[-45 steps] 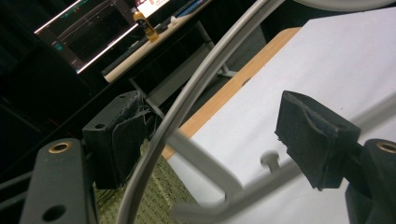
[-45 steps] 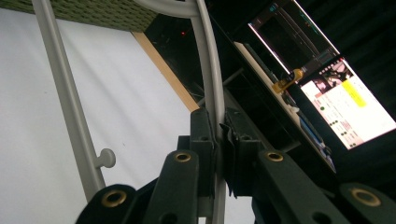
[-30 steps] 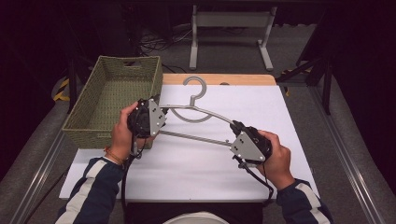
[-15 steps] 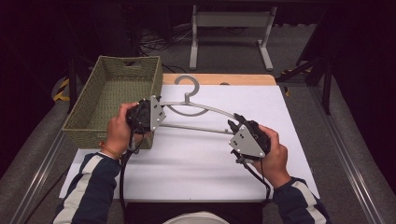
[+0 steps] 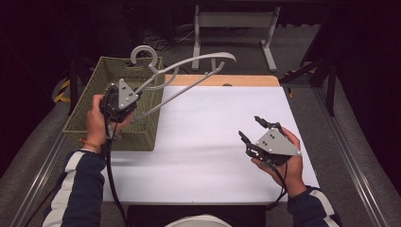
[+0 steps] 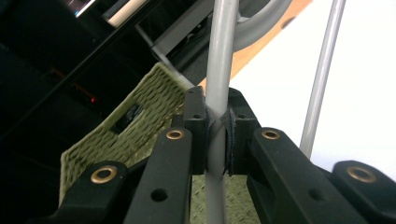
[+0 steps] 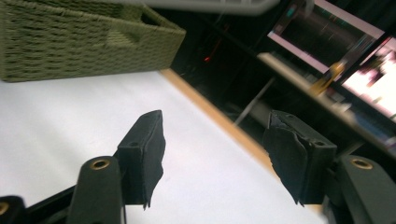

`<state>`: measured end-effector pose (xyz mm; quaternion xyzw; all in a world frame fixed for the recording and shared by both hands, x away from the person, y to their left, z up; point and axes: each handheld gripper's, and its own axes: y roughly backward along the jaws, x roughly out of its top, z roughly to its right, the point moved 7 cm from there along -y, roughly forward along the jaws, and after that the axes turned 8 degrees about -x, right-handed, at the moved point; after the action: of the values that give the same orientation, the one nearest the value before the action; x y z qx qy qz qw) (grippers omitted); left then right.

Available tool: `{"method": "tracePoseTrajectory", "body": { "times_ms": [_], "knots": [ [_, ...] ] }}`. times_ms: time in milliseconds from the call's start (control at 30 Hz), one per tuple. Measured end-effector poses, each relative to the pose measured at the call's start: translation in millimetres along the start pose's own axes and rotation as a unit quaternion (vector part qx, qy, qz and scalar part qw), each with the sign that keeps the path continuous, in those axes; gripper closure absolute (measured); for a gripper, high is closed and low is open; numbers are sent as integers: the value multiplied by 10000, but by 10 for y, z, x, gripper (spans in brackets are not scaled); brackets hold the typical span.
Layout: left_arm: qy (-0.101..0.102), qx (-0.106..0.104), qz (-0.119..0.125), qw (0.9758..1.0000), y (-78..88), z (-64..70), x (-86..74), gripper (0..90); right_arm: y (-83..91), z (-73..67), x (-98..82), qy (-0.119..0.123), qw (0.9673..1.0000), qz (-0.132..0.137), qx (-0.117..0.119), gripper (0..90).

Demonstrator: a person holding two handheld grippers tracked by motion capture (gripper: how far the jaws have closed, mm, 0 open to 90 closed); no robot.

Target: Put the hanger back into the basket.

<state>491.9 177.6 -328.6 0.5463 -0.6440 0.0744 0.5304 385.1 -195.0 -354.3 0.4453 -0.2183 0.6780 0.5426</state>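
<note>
White sheeting [image 5: 208,137] is covering your table, dark room behind. Your left gripper [image 5: 124,100] is clenching the grey hanger [image 5: 189,71] above the wicker basket [image 5: 94,127]; your right gripper [image 5: 257,132] is gaping empty.

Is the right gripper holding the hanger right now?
No, the right gripper sits open above the white table with nothing between its jaws, while the left gripper alone clamps the grey hanger.

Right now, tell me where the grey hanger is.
In the high view the grey hanger is at upper left, lifted above the woven basket, one end clamped in the left gripper; the right gripper is apart from it.
</note>
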Motion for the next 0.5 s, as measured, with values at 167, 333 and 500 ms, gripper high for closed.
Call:
{"method": "tracePoseTrajectory", "body": {
  "times_ms": [167,333,500],
  "knots": [
    [197,113,-58,9997,14,-204,-136,825,-47,38,-183,-240,9992,-284,144,346],
    [514,249,-152,9982,-30,-461,-340,826,-93,36,-338,-311,9982,-505,70,328],
    [949,174,-270,9950,-74,-620,-560,826,-143,-38,-427,-128,9979,-632,78,316]
  ]
}}
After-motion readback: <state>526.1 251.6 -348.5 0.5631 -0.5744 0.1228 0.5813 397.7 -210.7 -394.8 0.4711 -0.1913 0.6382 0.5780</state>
